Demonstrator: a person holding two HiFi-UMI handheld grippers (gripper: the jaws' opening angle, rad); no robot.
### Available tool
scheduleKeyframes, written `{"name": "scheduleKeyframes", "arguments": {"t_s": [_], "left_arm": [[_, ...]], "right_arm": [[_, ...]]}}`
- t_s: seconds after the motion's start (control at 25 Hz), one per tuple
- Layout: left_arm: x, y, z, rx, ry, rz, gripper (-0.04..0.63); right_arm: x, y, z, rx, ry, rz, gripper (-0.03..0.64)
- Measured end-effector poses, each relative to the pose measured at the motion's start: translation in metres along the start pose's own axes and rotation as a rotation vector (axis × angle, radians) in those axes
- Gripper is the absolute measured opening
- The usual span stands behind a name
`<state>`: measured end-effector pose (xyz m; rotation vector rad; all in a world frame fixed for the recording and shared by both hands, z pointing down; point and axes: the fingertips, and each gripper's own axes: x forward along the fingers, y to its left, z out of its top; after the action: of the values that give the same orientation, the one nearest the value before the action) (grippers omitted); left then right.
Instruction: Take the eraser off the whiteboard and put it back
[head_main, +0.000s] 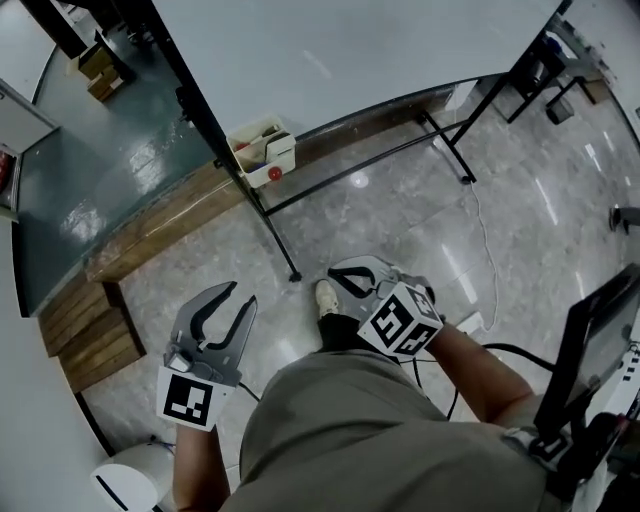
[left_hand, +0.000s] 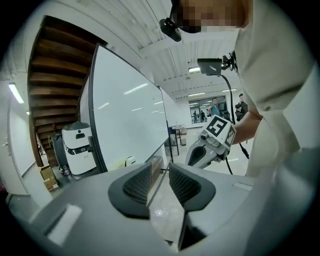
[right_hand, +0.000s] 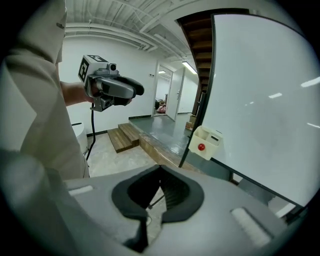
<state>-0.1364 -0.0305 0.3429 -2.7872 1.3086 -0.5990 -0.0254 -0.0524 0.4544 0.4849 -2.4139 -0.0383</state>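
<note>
1. Eraser: not identifiable in any view; possibly inside the small white plastic box (head_main: 262, 150) hung on the large white whiteboard (head_main: 380, 50).
2. Left gripper (head_main: 243, 293) is partly open and empty; right gripper (head_main: 338, 276) is closed and empty.
3. Both are well away from the board, so progress is unclear.

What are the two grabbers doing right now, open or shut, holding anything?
Grey left gripper: open, nothing between its jaws.
Grey right gripper: shut, holding nothing.
</note>
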Motion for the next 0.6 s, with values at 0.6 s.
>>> {"name": "scheduleKeyframes", "arguments": {"t_s": [0.6], "left_arm": [[-0.144,-0.131,-0.032,-0.063,-0.033,0.008,0.005]], "right_arm": [[-0.095,0.165,0.009,-0.067,-0.014,-0.003,0.002]]}}
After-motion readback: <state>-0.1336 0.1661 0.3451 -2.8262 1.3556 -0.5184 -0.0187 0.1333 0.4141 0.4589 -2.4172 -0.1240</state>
